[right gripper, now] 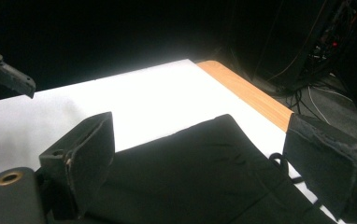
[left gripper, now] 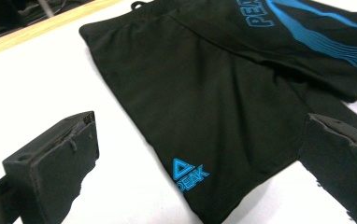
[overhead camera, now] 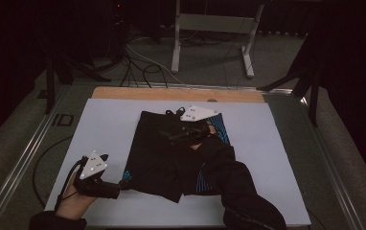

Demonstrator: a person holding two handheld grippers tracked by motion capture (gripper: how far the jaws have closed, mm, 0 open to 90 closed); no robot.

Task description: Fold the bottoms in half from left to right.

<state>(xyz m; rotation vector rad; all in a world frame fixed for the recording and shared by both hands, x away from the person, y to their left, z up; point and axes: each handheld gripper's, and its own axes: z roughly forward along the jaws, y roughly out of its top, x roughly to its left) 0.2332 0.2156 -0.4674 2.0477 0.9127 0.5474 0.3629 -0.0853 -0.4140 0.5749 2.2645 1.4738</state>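
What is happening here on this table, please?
A person is working on a pair of black shorts with blue print, spread flat on a white sheet over the table. The left claw is open at the near left hem, by the small blue logo, and grips nothing. The right claw is open too, hovering over the far end of the shorts, near the drawstring. It looks like the person is about to fold or straighten them.

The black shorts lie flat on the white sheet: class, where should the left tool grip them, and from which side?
Probably the hem corner by the blue logo of the black shorts: it lies nearest the open left tool, a thin edge reachable from the bare sheet.
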